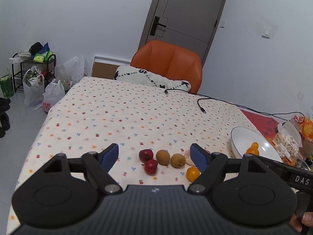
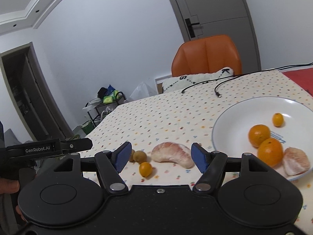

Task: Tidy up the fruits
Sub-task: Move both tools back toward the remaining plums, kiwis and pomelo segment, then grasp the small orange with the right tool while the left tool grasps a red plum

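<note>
Pomelo segment (image 2: 172, 154) beside kumquat (image 2: 145, 169)

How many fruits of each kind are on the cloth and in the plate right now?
Red fruits: 2, on the cloth
Brown fruits: 2, on the cloth
Small orange fruits: 2, one in the plate
Oranges: 2, in the plate
Pomelo segments: 2, one in the plate
Total: 10

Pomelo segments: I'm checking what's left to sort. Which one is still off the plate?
The pomelo segment on the tablecloth, between the right gripper fingers; the other segment already lies in the white plate.
</note>
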